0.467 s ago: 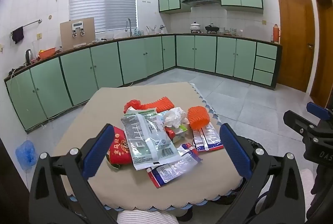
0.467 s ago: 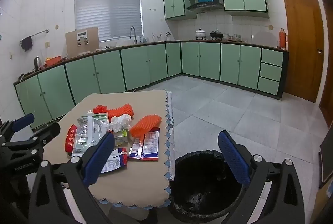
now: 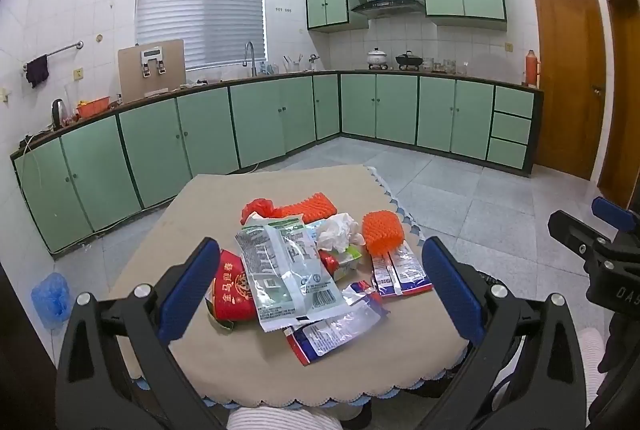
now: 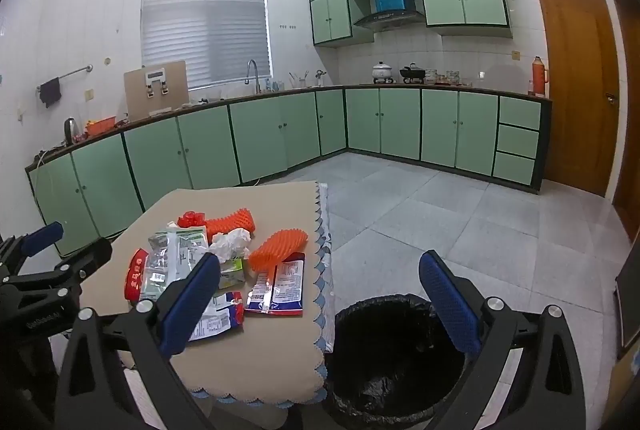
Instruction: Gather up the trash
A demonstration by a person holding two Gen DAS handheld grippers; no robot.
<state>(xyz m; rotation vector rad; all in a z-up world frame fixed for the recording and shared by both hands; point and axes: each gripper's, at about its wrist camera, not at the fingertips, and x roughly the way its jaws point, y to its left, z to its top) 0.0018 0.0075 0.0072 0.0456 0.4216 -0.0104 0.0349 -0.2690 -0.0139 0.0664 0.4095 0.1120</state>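
A pile of trash lies on a small table with a beige cloth [image 3: 276, 186]. It holds a clear printed wrapper [image 3: 288, 270], a red packet [image 3: 232, 290], two orange foam nets [image 3: 382, 232], a crumpled white tissue [image 3: 340, 230], twin blue-and-red sachets [image 3: 400, 270] and another clear wrapper [image 3: 336, 330]. My left gripper [image 3: 320, 246] hovers open over the near side of the pile, touching nothing. My right gripper [image 4: 320, 258] is open and empty, above the table's right edge and a black-lined bin [image 4: 396, 350] on the floor.
The bin stands tight against the table's right side [image 4: 260, 350]. Green cabinets [image 3: 280, 118] line the far and left walls. A blue bag [image 3: 50, 296] lies on the floor at left. Grey floor tiles [image 4: 460, 214] stretch to the wooden door [image 4: 576, 86].
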